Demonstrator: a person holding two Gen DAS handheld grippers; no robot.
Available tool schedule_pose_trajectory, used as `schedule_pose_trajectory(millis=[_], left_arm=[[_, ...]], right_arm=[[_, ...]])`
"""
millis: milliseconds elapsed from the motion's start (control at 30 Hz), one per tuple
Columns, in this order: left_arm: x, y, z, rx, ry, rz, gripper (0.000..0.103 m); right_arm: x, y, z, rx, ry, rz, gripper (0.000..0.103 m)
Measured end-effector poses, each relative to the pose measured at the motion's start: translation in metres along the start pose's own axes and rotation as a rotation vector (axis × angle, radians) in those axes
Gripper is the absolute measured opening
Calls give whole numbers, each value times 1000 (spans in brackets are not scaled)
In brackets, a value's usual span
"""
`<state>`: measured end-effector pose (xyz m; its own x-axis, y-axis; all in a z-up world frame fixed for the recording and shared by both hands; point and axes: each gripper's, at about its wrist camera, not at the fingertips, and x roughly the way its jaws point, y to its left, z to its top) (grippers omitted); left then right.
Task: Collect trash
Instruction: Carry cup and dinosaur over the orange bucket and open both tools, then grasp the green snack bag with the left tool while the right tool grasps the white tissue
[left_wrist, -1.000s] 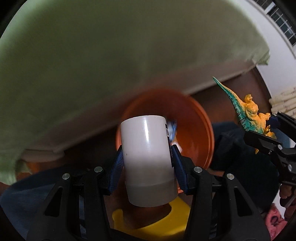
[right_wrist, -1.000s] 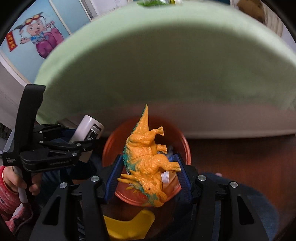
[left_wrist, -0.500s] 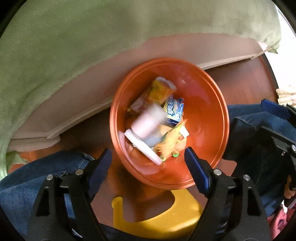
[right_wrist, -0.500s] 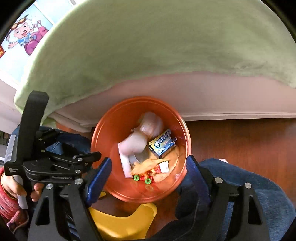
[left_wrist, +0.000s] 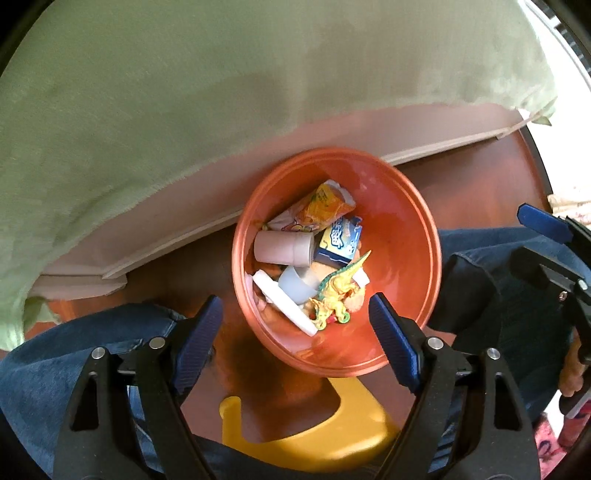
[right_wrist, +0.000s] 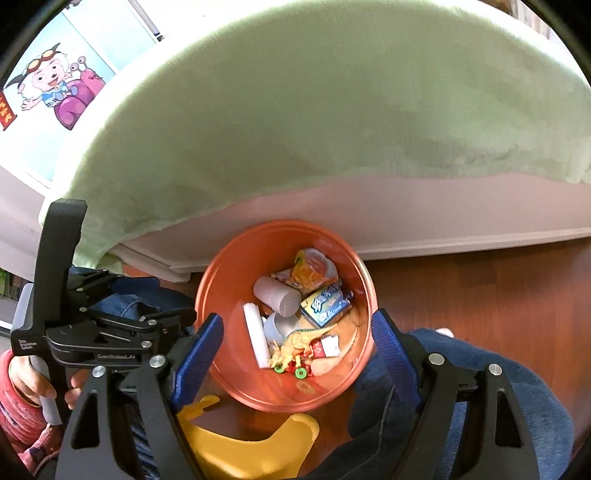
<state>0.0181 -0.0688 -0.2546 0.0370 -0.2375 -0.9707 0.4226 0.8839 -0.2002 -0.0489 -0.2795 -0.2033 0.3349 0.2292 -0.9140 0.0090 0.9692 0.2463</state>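
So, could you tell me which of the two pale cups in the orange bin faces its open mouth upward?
The smaller translucent white cup, beside the toy dinosaur; the taller beige cup lies sideways.

orange bins (left_wrist: 413, 236): one
paper cups (left_wrist: 284, 246): one
toy dinosaurs (left_wrist: 334, 291): one
blue snack boxes (left_wrist: 340, 240): one
orange snack packets (left_wrist: 317, 210): one
yellow stools (left_wrist: 332, 424): one
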Motion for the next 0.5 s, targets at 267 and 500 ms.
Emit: schedule_pose_trajectory(millis=[267, 500], left_arm=[[-60, -5, 16, 15, -95, -65, 79], [-149, 7, 69, 4, -261, -196, 85]], right_arm=[[-29, 1, 16, -7, -81, 14, 80], [-50, -1, 24, -1, -142, 24, 81]])
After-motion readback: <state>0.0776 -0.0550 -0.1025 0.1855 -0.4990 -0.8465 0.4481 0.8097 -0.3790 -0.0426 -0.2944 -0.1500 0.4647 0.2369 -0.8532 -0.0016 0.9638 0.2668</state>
